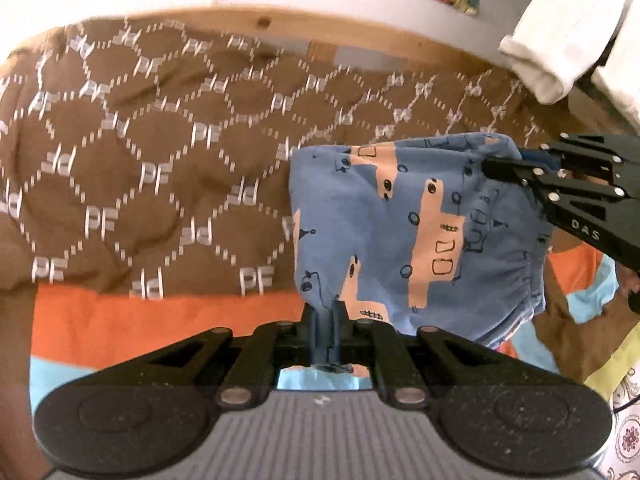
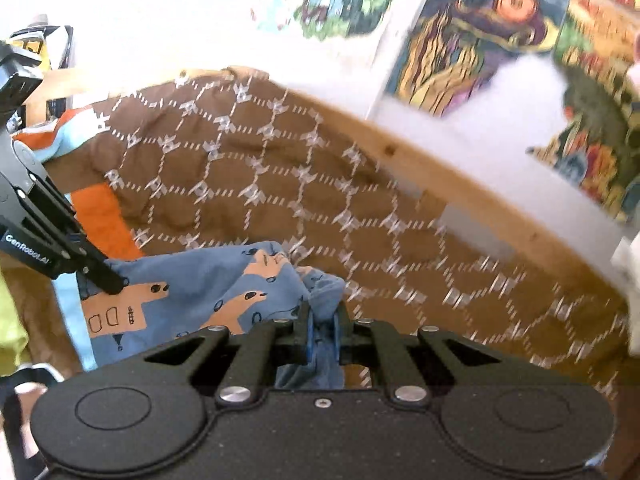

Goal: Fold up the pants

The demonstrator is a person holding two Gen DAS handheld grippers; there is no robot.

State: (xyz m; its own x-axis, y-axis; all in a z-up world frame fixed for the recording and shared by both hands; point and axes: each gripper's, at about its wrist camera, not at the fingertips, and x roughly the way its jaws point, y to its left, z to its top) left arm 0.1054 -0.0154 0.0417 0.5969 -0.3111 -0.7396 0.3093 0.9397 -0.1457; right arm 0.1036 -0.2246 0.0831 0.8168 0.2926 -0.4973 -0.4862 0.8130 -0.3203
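Note:
Small blue pants (image 1: 416, 236) printed with peach shapes hang lifted above a brown patterned blanket (image 1: 132, 152). My left gripper (image 1: 324, 312) is shut on the lower edge of the fabric. In the left wrist view my right gripper (image 1: 490, 168) comes in from the right and pinches the far upper corner. In the right wrist view my right gripper (image 2: 322, 316) is shut on a bunched fold of the pants (image 2: 192, 292), and the left gripper (image 2: 114, 286) grips the cloth at the left. The elastic waistband is on the right side in the left wrist view.
A wooden bed rail (image 1: 352, 36) runs behind the blanket, with colourful pictures (image 2: 492, 28) on the white wall beyond. An orange and light-blue cloth (image 1: 160, 320) lies at the near side of the blanket. White folded fabric (image 1: 560, 48) hangs at the upper right.

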